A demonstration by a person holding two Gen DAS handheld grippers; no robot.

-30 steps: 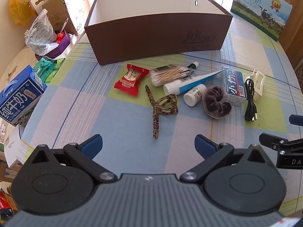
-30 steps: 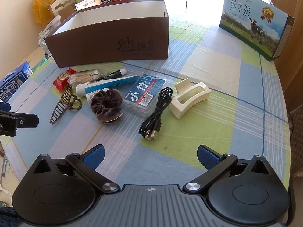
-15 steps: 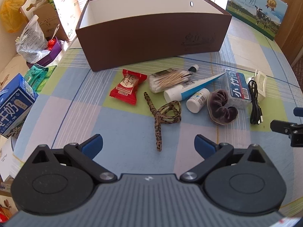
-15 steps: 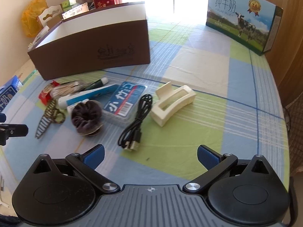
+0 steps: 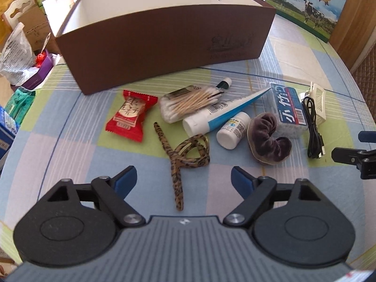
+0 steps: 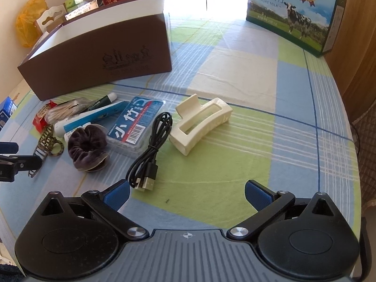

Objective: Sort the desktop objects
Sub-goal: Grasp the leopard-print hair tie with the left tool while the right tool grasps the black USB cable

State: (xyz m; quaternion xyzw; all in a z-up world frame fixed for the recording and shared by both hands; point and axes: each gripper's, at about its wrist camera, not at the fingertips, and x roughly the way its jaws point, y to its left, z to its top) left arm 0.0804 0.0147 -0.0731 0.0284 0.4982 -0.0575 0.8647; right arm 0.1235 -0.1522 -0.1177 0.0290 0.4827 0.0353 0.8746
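Observation:
A brown open box point(image 5: 164, 44) stands at the back of the checked table. In front of it lie a red snack packet point(image 5: 130, 116), cotton swabs point(image 5: 188, 105), a white-blue tube point(image 5: 216, 115), a small white bottle point(image 5: 232, 130), a purple scrunchie point(image 5: 268, 138) and a leopard hair clip point(image 5: 185, 155). My left gripper point(image 5: 183, 181) hangs over the clip's long tail; its jaws are closing and the pads do not touch it. My right gripper point(image 6: 186, 193) is open, just short of the black USB cable point(image 6: 150, 150) and the cream claw clip point(image 6: 199, 124).
A blue floss box point(image 6: 136, 123) lies beside the cable. A milk carton box point(image 6: 293, 14) stands at the far right. Bags and cartons point(image 5: 21, 47) crowd the left beyond the table edge. The right half of the cloth point(image 6: 258, 70) holds nothing.
Both grippers have come down and forward toward the objects. The left jaws have narrowed around the leopard clip's tail. The right jaws stay wide.

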